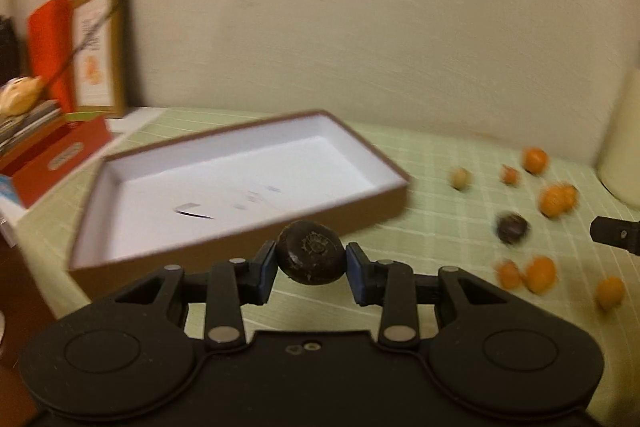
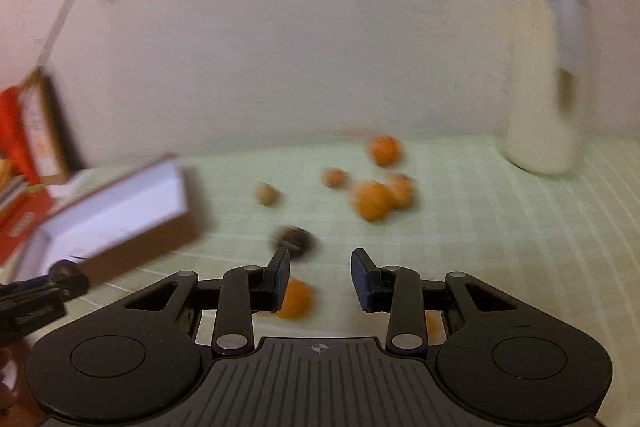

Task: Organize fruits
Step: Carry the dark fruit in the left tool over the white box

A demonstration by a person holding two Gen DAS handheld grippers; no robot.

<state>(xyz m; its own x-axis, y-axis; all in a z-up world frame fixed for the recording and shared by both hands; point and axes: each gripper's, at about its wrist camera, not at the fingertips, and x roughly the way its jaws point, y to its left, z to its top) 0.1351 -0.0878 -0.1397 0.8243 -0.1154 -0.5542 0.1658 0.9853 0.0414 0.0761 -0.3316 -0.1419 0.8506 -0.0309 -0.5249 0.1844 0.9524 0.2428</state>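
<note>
My left gripper (image 1: 311, 265) is shut on a dark round fruit (image 1: 310, 257), held just in front of the near wall of a shallow brown box with a white inside (image 1: 224, 187). More fruit lies on the green checked cloth to the right: several oranges (image 1: 554, 201), a second dark fruit (image 1: 512, 228) and a pale one (image 1: 460, 179). My right gripper (image 2: 320, 275) hangs open above the cloth with nothing between its fingers. An orange (image 2: 296, 299) lies below its left finger and the dark fruit (image 2: 294, 239) just beyond it. Both views are blurred.
A tall white jug (image 2: 540, 87) stands at the back right by the wall. Left of the brown box sit a red box (image 1: 52, 155) and a framed picture (image 1: 98, 47). The tip of my right gripper (image 1: 616, 235) shows at the right edge of the left wrist view.
</note>
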